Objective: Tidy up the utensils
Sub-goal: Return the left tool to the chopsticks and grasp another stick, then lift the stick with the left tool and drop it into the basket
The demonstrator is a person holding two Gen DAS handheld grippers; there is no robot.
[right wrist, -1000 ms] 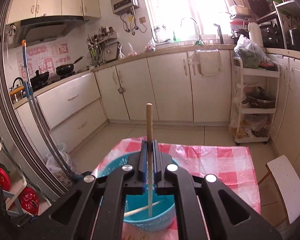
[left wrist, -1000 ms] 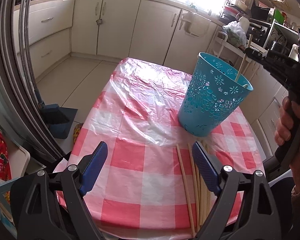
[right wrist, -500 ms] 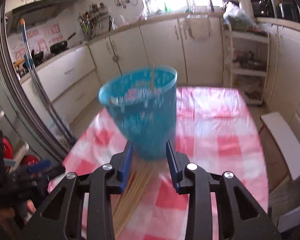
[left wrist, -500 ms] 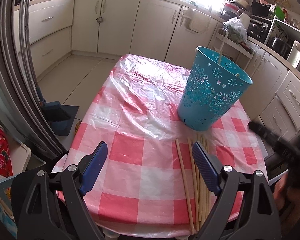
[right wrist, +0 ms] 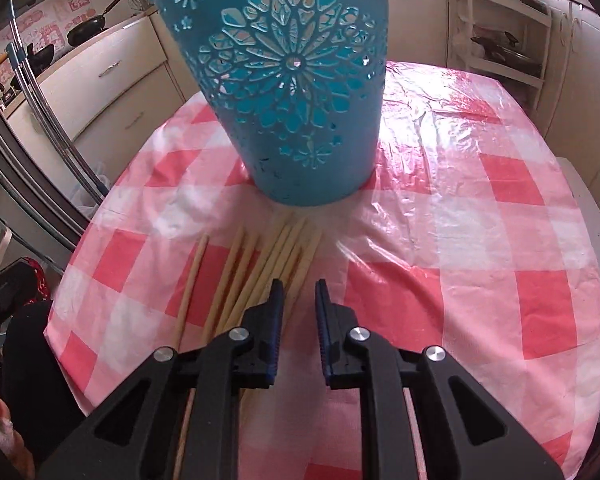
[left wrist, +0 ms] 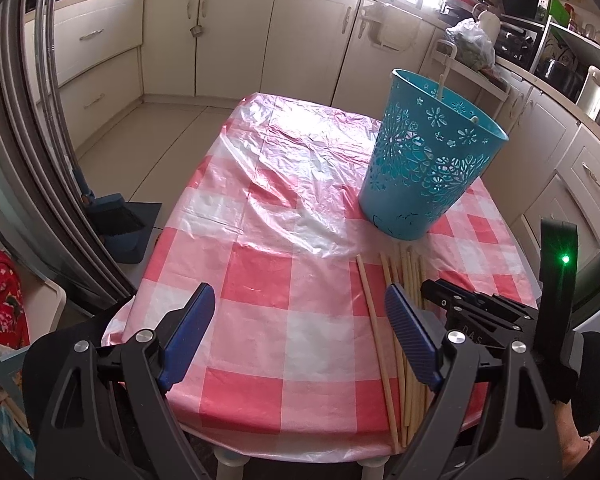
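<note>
A teal cut-out basket (left wrist: 428, 168) stands upright on the pink checked tablecloth (left wrist: 260, 280); it also fills the top of the right wrist view (right wrist: 296, 92). A chopstick (left wrist: 443, 80) sticks out of its rim. Several wooden chopsticks (left wrist: 404, 320) lie in a bundle in front of the basket, also in the right wrist view (right wrist: 268, 268). My left gripper (left wrist: 300, 328) is wide open and empty above the near table edge. My right gripper (right wrist: 298, 292) is open, empty, low over the right side of the bundle.
The table edge (left wrist: 300, 436) is close below my left gripper. Kitchen cabinets (left wrist: 236, 36) stand behind the table, a white rack (right wrist: 500, 28) to the right, and a dustpan (left wrist: 116, 224) on the floor at the left.
My right gripper let go of the chopstick into the basket, opened, and dropped down from above the basket to just over the bundle on the table. My left gripper barely moved.
</note>
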